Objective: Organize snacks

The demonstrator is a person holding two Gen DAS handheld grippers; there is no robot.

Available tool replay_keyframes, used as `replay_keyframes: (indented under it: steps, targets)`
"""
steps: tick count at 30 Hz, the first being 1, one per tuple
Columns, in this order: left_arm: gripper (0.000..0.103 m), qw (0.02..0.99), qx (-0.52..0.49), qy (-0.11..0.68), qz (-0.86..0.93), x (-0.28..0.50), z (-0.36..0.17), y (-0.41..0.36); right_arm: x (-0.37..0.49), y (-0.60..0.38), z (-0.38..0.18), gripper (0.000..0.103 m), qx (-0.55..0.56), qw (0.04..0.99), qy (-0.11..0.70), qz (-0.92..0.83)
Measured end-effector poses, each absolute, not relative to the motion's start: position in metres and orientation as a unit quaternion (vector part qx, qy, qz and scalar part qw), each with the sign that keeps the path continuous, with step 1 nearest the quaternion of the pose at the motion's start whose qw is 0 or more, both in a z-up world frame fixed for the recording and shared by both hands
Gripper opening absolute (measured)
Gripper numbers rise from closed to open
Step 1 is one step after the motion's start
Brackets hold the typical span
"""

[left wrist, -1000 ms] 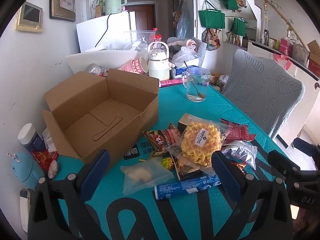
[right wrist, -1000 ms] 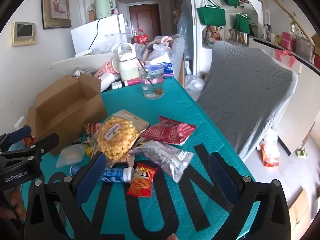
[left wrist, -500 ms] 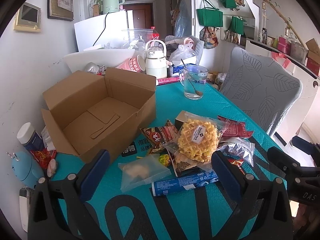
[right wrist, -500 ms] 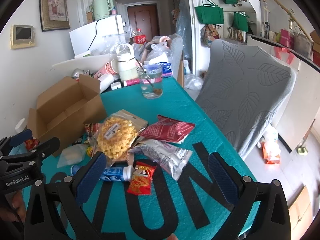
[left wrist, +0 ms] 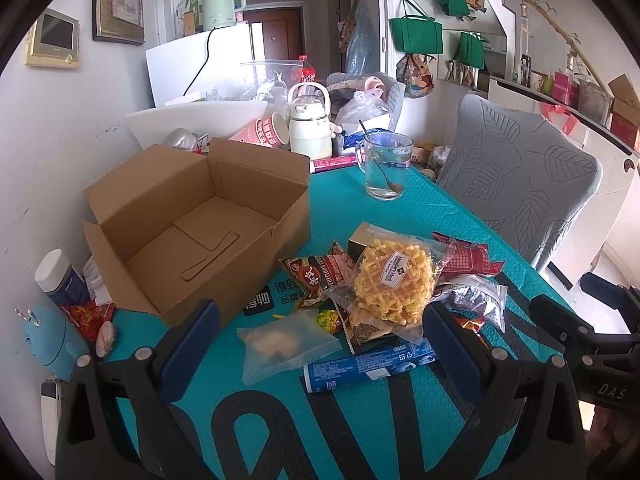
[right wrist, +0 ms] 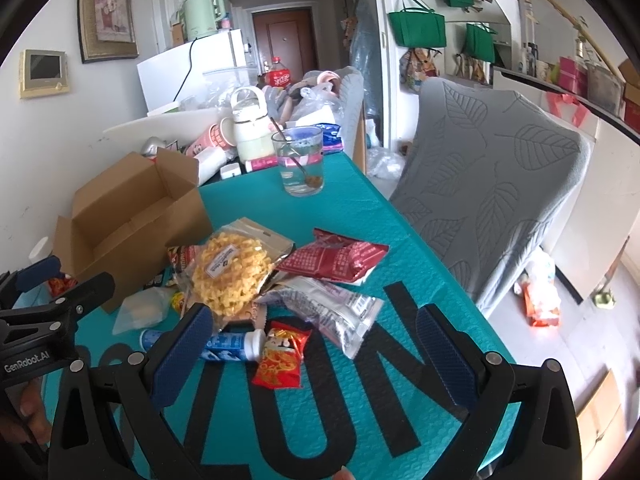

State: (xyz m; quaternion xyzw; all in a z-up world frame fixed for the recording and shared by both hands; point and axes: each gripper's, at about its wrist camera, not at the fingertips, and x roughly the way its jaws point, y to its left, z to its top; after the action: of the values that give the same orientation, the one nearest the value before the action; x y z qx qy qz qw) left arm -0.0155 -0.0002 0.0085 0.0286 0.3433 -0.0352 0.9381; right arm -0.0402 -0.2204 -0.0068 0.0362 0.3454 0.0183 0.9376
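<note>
The snacks are lying in one loose heap on the teal table mat [left wrist: 432, 208], just beside the open cardboard box [left wrist: 200, 232], which is sitting empty.

Topping the heap is a clear bag of yellow lattice crisps [left wrist: 394, 284]; it is probably light, crackly and easy to crush, so a pinch on its sealed edge is looking safer than a squeeze across the middle. Beside the box, a small clear pouch [left wrist: 286, 344] is lying flat and limp, likely slippery. Farther from the box, the blue tube [left wrist: 370, 365] is lying on its side; it looks stiff and round, so it is best taken across its middle, though it may roll.

Counting what is showing: one crisps bag, one clear pouch, one blue tube, one brown packet [left wrist: 316, 276], one dark red packet [right wrist: 332, 260], one silver-clear bag [right wrist: 340, 312], one small red pack [right wrist: 282, 360]. Others may be hiding beneath.

The left gripper [left wrist: 320, 344] is hovering wide open over the pouch and tube, holding nothing. The right gripper [right wrist: 310, 354] is likewise spread wide and empty above the small red pack. Beyond the box, one glass mug [left wrist: 386, 168] is standing with a spoon in it.
</note>
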Motion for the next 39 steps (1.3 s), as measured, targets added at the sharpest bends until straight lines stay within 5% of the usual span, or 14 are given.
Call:
replay_keyframes:
  steps: [39]
  targets:
    - [0.103, 0.936, 0.035, 0.346, -0.046, -0.0144, 0.0057, 0.0030, -0.0369, -0.2104, -0.0097, 0.103, 0.014, 0.934, 0.356, 0.020]
